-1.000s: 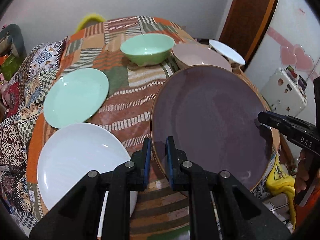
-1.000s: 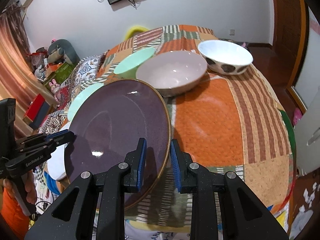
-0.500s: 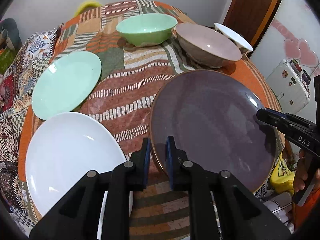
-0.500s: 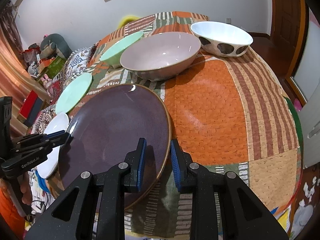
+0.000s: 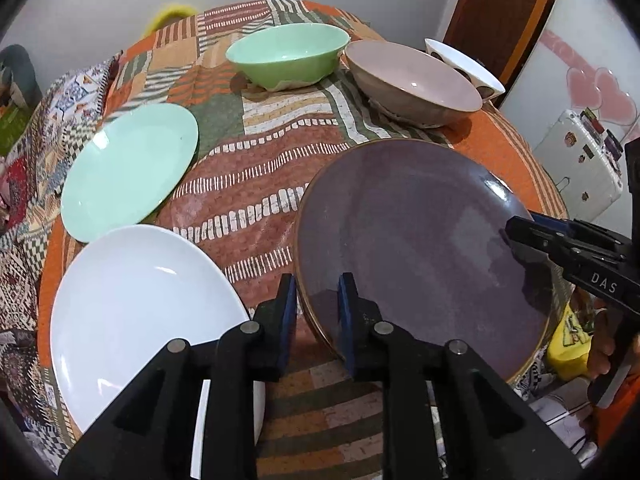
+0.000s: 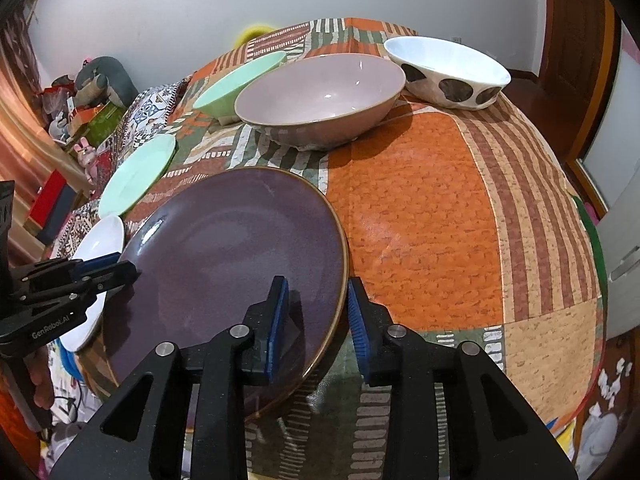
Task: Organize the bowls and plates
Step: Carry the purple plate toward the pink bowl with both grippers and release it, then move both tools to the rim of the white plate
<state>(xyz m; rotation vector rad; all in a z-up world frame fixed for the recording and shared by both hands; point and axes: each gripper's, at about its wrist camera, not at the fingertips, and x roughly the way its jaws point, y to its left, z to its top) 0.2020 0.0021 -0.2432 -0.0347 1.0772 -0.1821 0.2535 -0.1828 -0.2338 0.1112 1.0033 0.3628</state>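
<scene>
A large purple plate (image 5: 420, 248) lies low over the patchwork table, also in the right wrist view (image 6: 236, 264). My left gripper (image 5: 316, 312) straddles its left rim with jaws slightly parted. My right gripper (image 6: 316, 312) straddles its right rim, jaws also parted wider than the rim. A white plate (image 5: 136, 312) and a mint plate (image 5: 128, 168) lie to the left. A mint bowl (image 5: 286, 54), a pink bowl (image 5: 412, 80) and a white spotted bowl (image 6: 448, 68) stand at the far side.
The table (image 6: 440, 208) has a patchwork cloth and drops away at the right and near edges. A white appliance (image 5: 580, 168) stands beyond the right edge. Clutter and toys (image 6: 88, 108) lie off the left side.
The purple plate has come down from tilted to nearly flat on the table. Both grippers' jaws have opened wider around its rim.
</scene>
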